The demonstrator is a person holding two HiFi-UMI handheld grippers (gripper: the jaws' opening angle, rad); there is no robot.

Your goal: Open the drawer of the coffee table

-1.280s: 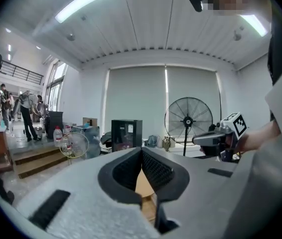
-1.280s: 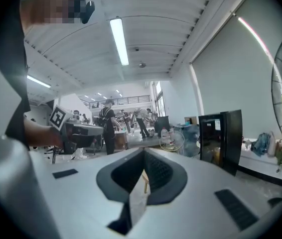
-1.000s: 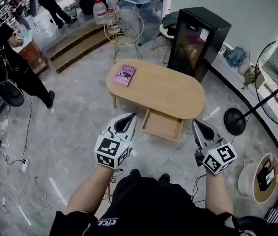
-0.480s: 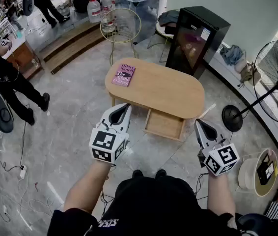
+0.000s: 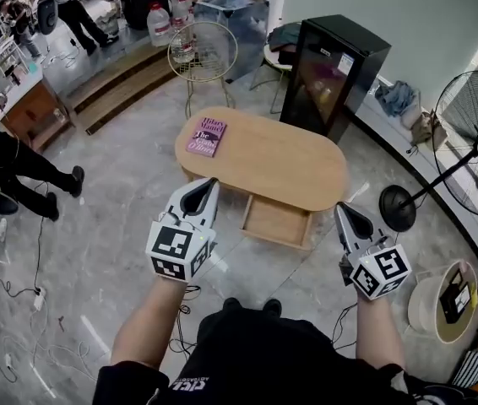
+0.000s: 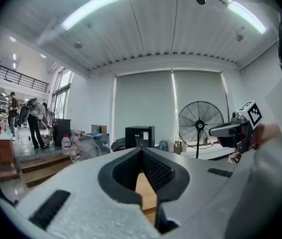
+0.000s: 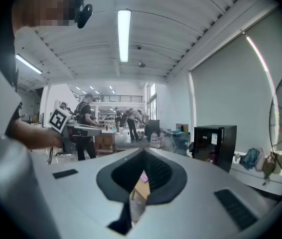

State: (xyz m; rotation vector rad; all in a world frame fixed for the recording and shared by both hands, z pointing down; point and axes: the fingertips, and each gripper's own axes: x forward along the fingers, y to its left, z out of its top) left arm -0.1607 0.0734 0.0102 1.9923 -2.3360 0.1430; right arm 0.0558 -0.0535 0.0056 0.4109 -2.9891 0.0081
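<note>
An oval wooden coffee table [image 5: 290, 163] stands on the marble floor ahead of me, and its drawer [image 5: 276, 221] is pulled out toward me on the near side. A purple book [image 5: 206, 136] lies at the table's left end. My left gripper [image 5: 206, 184] is shut and empty, held in the air just left of the drawer. My right gripper [image 5: 341, 208] is shut and empty too, off the drawer's right corner. Neither touches the table. In the left gripper view the jaws [image 6: 142, 151] meet at the tip, with tabletop wood [image 6: 146, 192] showing below them. The right gripper [image 7: 143, 152] likewise stands shut.
A black mini fridge [image 5: 334, 72] stands behind the table, with a wire chair [image 5: 202, 51] at the back left. A standing fan [image 5: 474, 133] is at the right, its base [image 5: 398, 208] near the table's right end. Cables [image 5: 19, 289] trail on the floor at left, where people stand.
Both grippers have risen a little and drifted, the left one up toward the table's near edge. The drawer stays pulled out. The person at far left has walked off toward the edge.
</note>
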